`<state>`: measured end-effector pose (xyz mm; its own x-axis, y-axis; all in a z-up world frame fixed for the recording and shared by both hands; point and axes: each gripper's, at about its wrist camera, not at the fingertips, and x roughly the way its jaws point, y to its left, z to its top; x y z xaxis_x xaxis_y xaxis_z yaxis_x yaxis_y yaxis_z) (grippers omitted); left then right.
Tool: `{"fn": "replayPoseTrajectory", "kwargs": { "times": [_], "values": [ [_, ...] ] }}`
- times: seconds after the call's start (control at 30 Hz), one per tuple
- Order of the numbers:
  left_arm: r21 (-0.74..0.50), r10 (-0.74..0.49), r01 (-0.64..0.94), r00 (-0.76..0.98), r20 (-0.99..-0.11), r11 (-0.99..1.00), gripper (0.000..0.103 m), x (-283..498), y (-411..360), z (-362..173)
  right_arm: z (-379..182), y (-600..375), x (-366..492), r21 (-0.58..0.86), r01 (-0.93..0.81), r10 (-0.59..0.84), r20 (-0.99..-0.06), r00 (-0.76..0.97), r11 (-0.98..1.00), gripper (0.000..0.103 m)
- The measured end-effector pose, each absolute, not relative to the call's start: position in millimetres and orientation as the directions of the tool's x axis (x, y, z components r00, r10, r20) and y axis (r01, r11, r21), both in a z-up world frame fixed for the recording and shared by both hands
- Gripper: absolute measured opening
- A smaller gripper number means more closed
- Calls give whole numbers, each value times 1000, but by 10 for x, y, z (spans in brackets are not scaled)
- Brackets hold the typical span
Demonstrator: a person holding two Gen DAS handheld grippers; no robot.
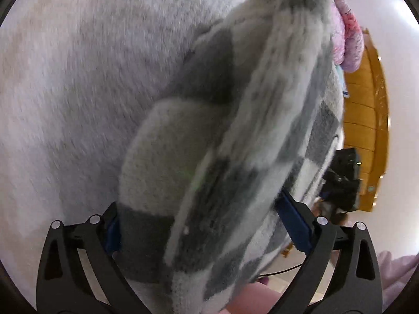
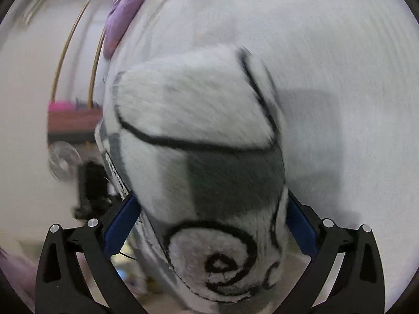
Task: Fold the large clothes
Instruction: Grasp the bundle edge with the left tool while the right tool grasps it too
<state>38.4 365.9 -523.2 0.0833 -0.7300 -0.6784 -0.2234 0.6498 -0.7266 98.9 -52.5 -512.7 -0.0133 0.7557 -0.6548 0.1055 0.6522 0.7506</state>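
Left wrist view: my left hand-held gripper (image 1: 201, 217) is clamped on a thick bunch of the fleece garment (image 1: 209, 136), grey and off-white checks, which fills the gap between the blue pads (image 1: 293, 222) and blocks most of what lies ahead. Behind it spreads a pale fabric surface (image 1: 78, 78); I cannot tell what it is. A pink cloth (image 1: 351, 39) hangs near the top right, beside a wooden door (image 1: 366, 130), and a dark device (image 1: 340, 180) shows just past the garment's right edge.

Right wrist view: my right hand-held gripper (image 2: 212, 222) is clamped on another part of the garment (image 2: 196, 144), white with black outlines and a grey patch. A purple cloth (image 2: 125, 13) sits at top left, with a fan (image 2: 62, 161) and a dark object (image 2: 91, 185) at left, all blurred.
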Motion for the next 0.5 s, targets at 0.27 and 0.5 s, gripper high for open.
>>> {"fn": "replayPoseTrajectory", "kwargs": {
  "times": [0.27,0.5],
  "values": [
    [-682,-715,-280,-23,-699,676,97,300,3595,-5288,-5244,-282,464,651,48,646,-737,-200,758,97],
    [-555,-569,-290,44,-821,779,77,422,3510,-5043,-5012,-143,503,561,118,572,-813,-107,819,87]
  ]
}}
